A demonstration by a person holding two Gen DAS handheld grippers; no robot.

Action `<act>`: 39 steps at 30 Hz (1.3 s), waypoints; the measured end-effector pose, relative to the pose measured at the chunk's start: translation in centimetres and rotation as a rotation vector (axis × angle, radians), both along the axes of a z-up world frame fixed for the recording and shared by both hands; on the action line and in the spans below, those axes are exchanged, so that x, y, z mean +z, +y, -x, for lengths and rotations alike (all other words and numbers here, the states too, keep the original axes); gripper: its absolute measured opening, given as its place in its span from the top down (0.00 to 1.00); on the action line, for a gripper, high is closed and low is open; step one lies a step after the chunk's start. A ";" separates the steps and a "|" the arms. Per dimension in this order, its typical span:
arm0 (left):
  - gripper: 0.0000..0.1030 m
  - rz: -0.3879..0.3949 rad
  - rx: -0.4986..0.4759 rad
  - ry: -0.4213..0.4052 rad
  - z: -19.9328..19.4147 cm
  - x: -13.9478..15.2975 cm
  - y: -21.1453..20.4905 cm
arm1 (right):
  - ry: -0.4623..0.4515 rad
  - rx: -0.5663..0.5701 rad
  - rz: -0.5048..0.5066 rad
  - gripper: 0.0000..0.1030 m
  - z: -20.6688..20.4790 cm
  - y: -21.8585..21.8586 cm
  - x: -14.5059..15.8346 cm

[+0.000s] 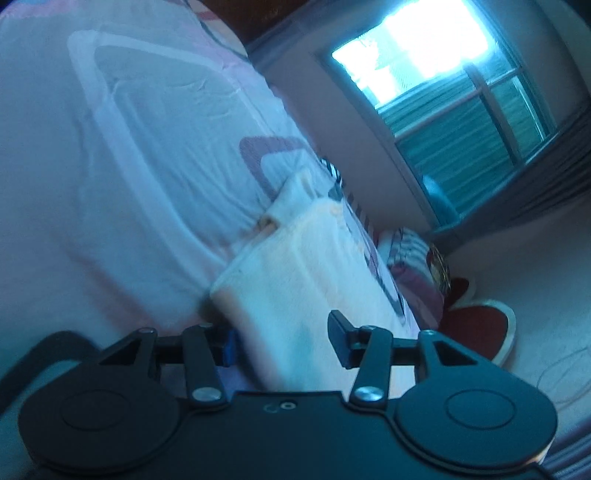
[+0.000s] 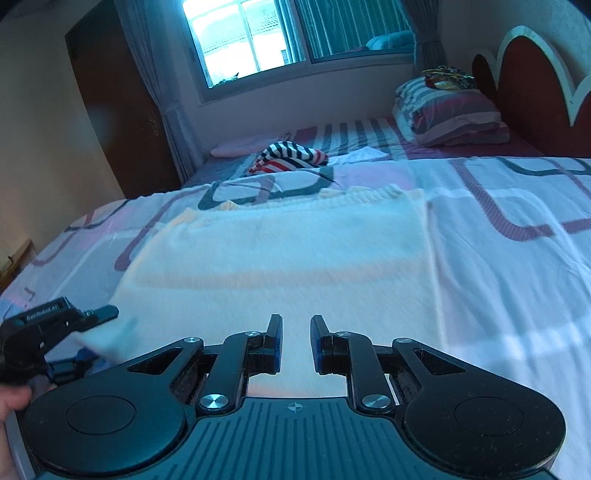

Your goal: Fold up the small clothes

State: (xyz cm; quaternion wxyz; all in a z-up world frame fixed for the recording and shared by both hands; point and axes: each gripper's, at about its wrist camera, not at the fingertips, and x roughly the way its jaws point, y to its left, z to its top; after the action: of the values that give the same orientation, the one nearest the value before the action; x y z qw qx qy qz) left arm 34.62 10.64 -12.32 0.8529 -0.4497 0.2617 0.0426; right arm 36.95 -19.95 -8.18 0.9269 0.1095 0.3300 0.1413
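Note:
A cream knitted garment (image 2: 288, 251) lies flat on the patterned bed sheet (image 2: 517, 258), its ribbed hem at the far end. My right gripper (image 2: 296, 343) hovers over its near edge, jaws a little apart and empty. My left gripper (image 2: 85, 332) shows at the left of the right wrist view, at the garment's near left corner. In the left wrist view the garment (image 1: 295, 288) lies between the wide-open jaws of my left gripper (image 1: 284, 343), and its corner is raised off the sheet (image 1: 110, 166).
A striped red, white and navy garment (image 2: 291, 157) lies further up the bed. A folded striped quilt (image 2: 450, 110) sits by the red headboard (image 2: 528, 85). A window (image 2: 295, 33) and a dark wardrobe (image 2: 114, 110) stand beyond the bed.

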 end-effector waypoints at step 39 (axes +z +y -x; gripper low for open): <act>0.94 -0.131 -0.005 -0.051 -3.3 3.0 -0.7 | 0.013 0.094 -0.007 0.98 -10.0 5.4 -4.1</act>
State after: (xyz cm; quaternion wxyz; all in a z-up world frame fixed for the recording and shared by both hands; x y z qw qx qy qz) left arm 37.89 9.90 -9.37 0.8870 -0.3931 0.2378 0.0461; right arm 46.92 -14.56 -12.24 0.9167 0.0980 0.3403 0.1849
